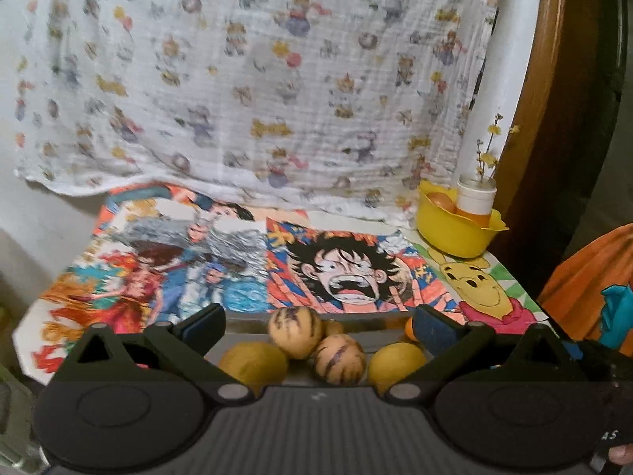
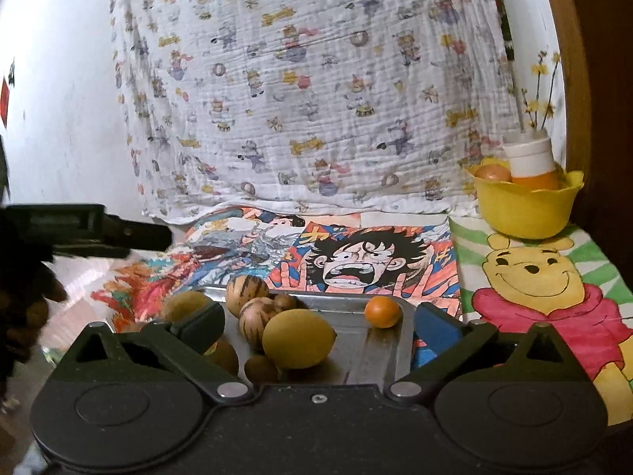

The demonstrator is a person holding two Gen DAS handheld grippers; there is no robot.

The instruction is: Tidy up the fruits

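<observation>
A metal tray (image 2: 368, 350) is seen lying on a table covered with cartoon drawings (image 2: 356, 261), and the fruit is gathered in it. In the right wrist view, a large yellow lemon (image 2: 297, 338) is seen at the tray's near middle, with two striped pale melons (image 2: 246, 295) just behind it toward the tray's far left corner, touching one another. A second yellowish fruit (image 2: 184, 304) is seen at the tray's left edge, partly hidden by a finger, and small brown fruits (image 2: 260, 370) are seen at the tray's near side, beside the lemon. A small orange fruit (image 2: 382, 312) is seen alone on the tray's right side, well apart from the rest. The right gripper (image 2: 318, 322) is held over the tray's near edge with its fingers spread wide, and nothing is clamped between them. In the left wrist view, the left gripper (image 1: 318, 326) is likewise held with its fingers wide apart and empty; between them the two striped melons (image 1: 294, 330) and two yellow fruits (image 1: 253, 364) are seen in the tray. Beyond the tray, at the table's far right corner, a yellow bowl (image 2: 524, 208) is seen, holding a white and orange bottle (image 2: 532, 166) with dry flower stems and a round orange-brown fruit (image 2: 492, 174). A printed white cloth (image 2: 308, 91) is hung behind the table. An orange sleeve (image 1: 585, 281) is seen to the right of the tray in the left wrist view.
</observation>
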